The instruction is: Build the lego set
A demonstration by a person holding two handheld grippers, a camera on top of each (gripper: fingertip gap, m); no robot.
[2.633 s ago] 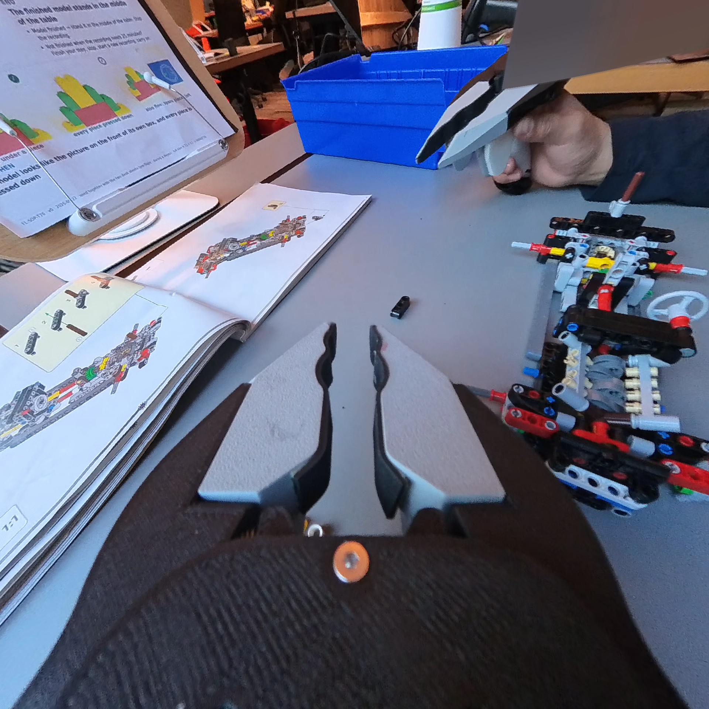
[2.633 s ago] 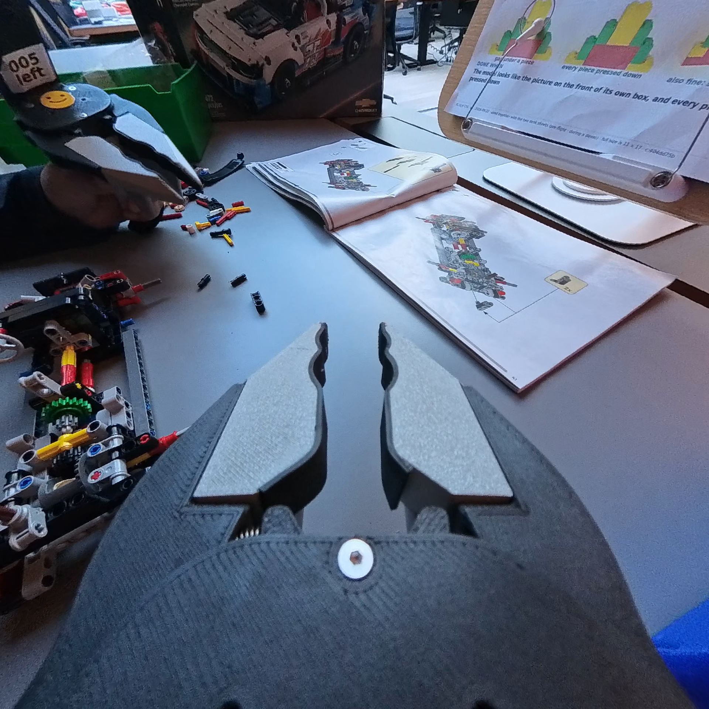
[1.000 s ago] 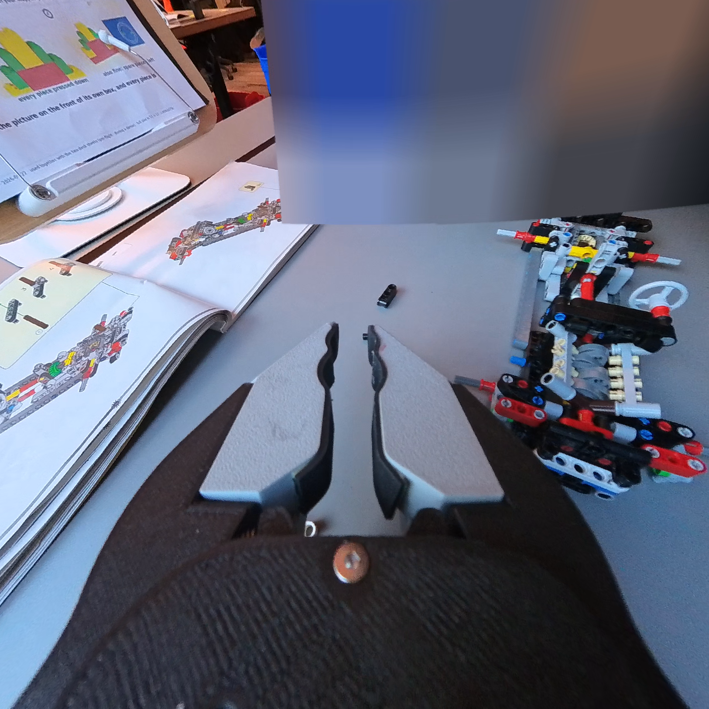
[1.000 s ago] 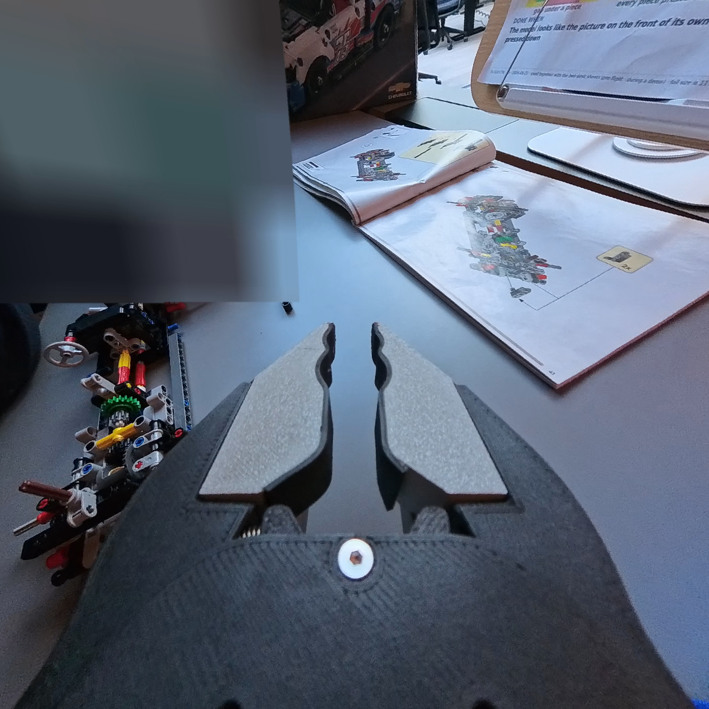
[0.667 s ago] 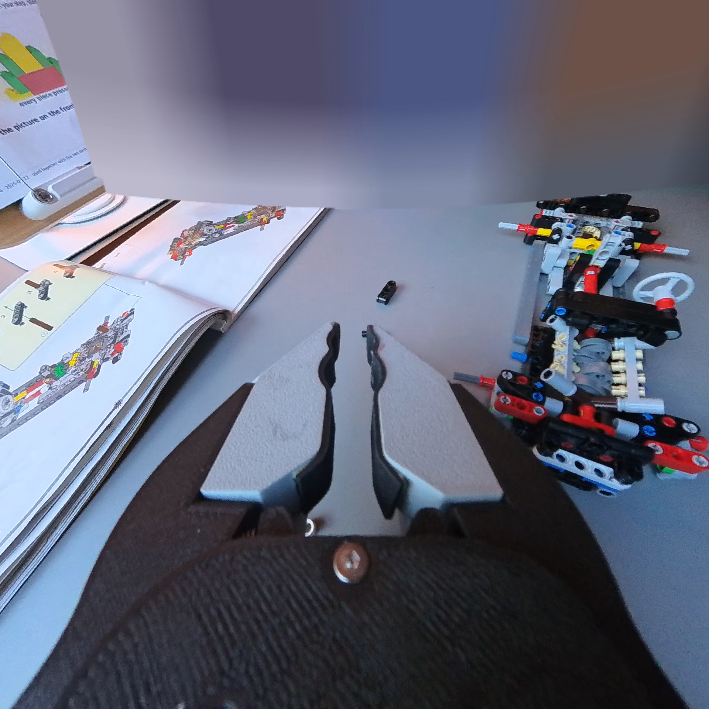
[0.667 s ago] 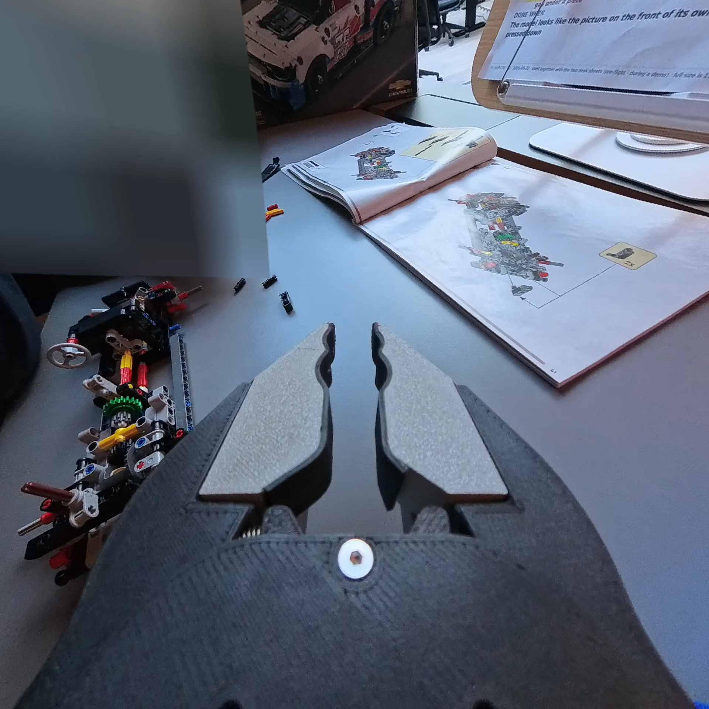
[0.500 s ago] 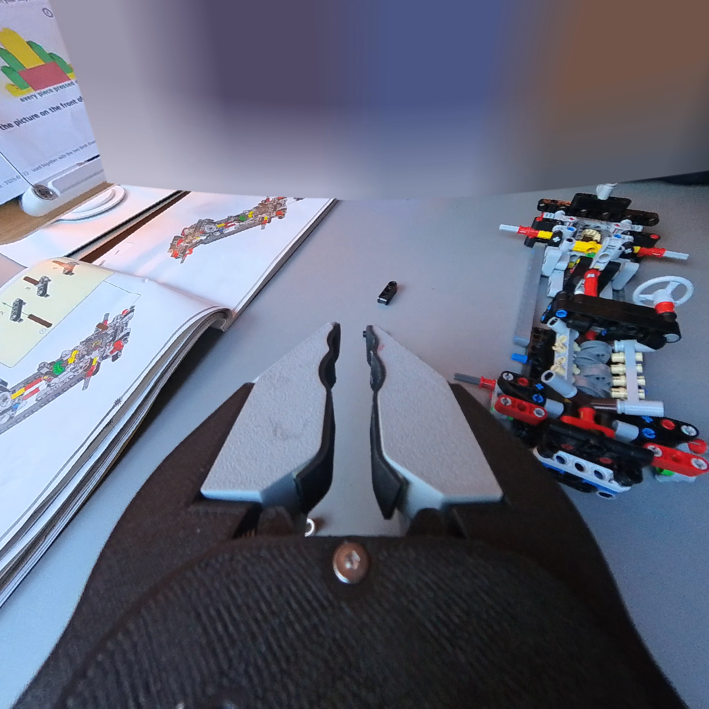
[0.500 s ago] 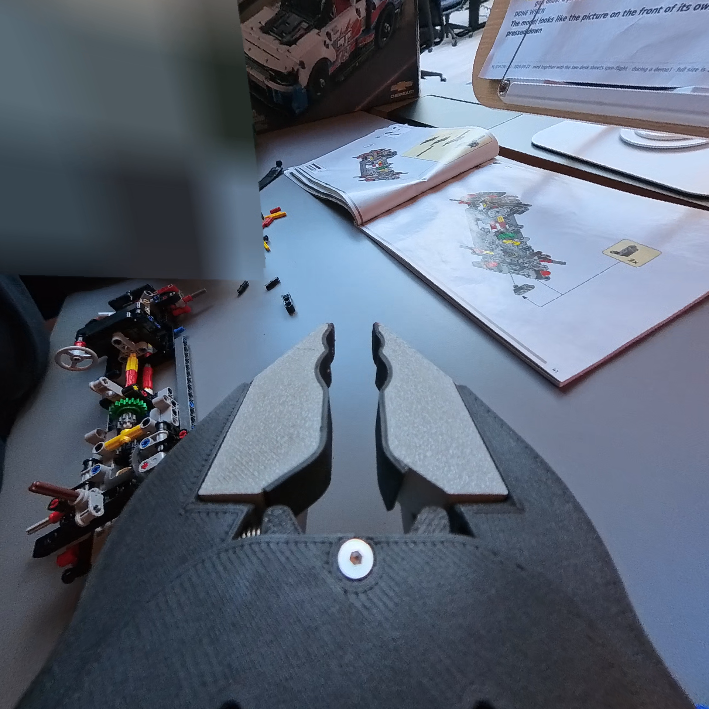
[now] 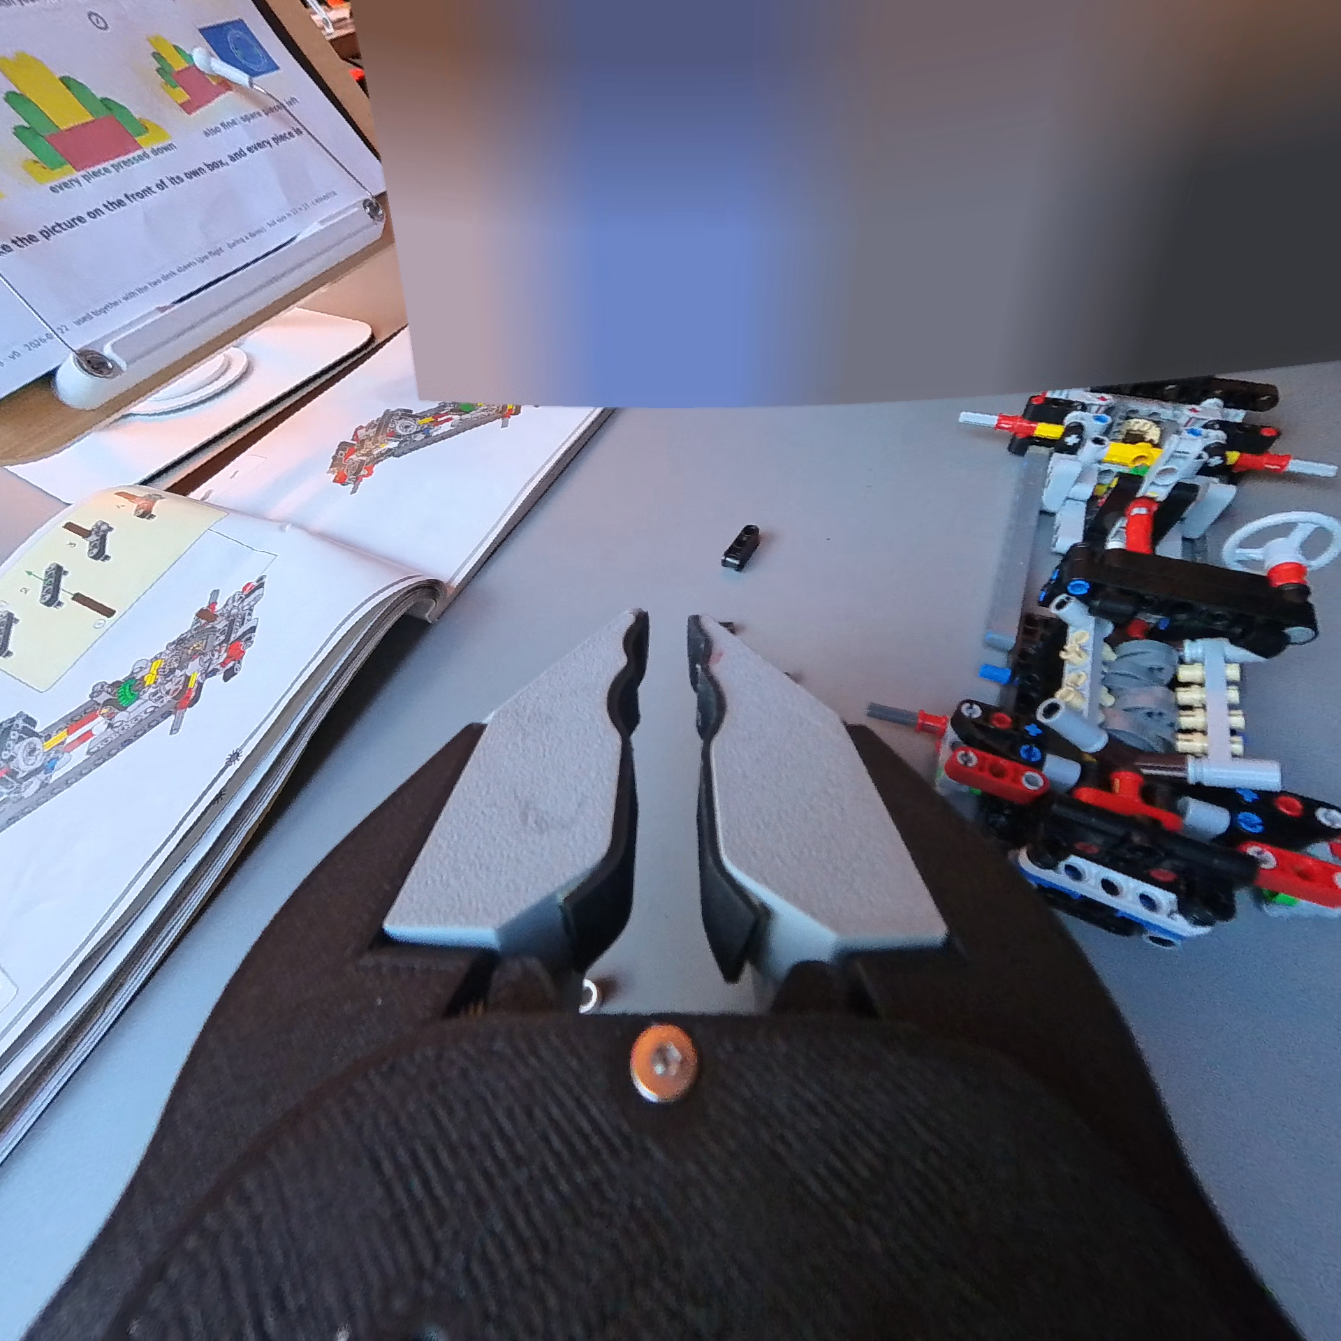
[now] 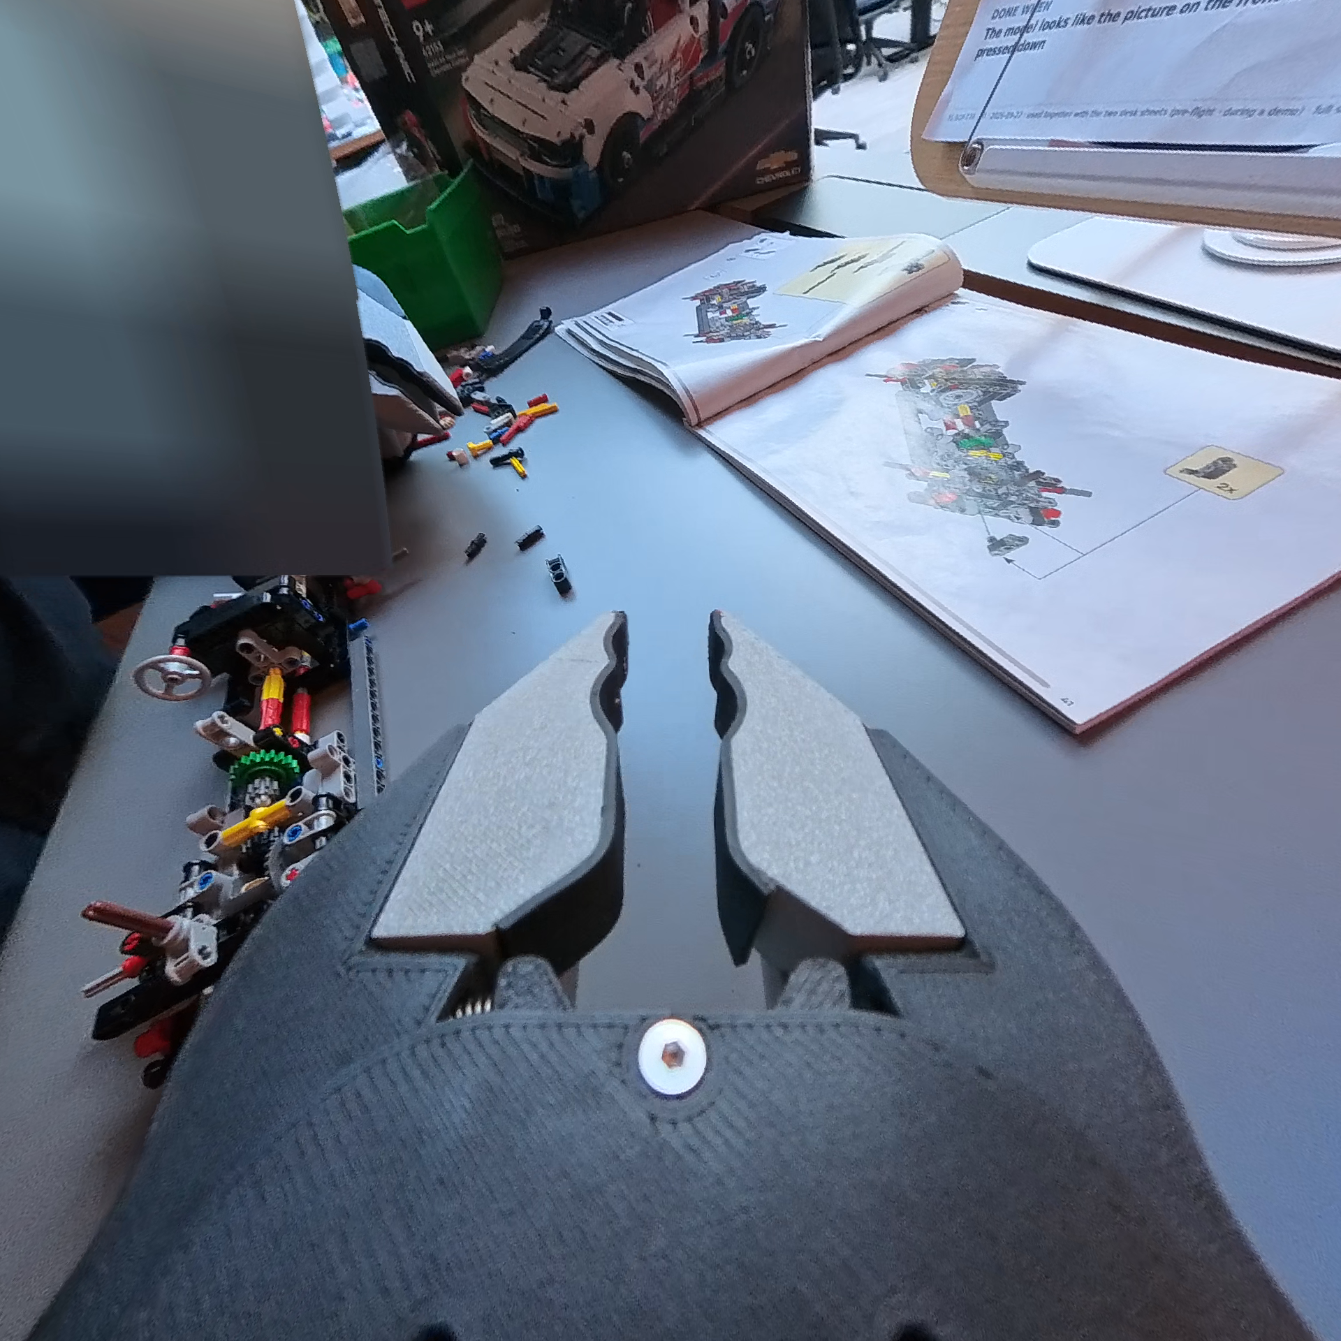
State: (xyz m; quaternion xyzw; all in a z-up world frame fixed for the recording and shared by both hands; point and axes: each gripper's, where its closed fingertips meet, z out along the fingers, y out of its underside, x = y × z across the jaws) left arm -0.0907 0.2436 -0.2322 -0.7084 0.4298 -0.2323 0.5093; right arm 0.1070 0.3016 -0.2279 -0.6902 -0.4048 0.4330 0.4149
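Observation:
In the left wrist view my left gripper (image 9: 666, 620) hangs over the grey table (image 9: 834, 493). Its jaws stand a narrow way apart with nothing between them. A small black connector piece (image 9: 741, 548) lies just ahead, and a tiny black pin (image 9: 727, 625) peeps out beside the right fingertip. The partly built brick car chassis (image 9: 1161, 689) lies to the right. In the right wrist view my right gripper (image 10: 666, 617) is open and empty. The same black connector (image 10: 559, 573) lies just ahead to its left, with two black pins (image 10: 475, 544) beyond. The left gripper's fingers (image 10: 413, 384) show near a scatter of small pieces (image 10: 508, 428).
An open instruction booklet (image 9: 218, 653) lies on the left in the left wrist view, and it shows on the right in the right wrist view (image 10: 1016, 472). A sheet on a stand (image 9: 181, 181), a car-model box (image 10: 617, 109) and a green bin (image 10: 428, 268) stand behind. The chassis (image 10: 254, 762) lies left of the right gripper. Spacing between my two grippers at the tips: around 20 cm. About 10 cm separates my left fingertips from the small black connector piece (image 9: 741, 548). Seen from the right wrist view (image 10: 561, 576) as well.
The left jaws have narrowed a little and the right jaws have widened a little, both on nothing. Both views have shifted slightly; the loose pieces and the left gripper's fingers have come into the right view.

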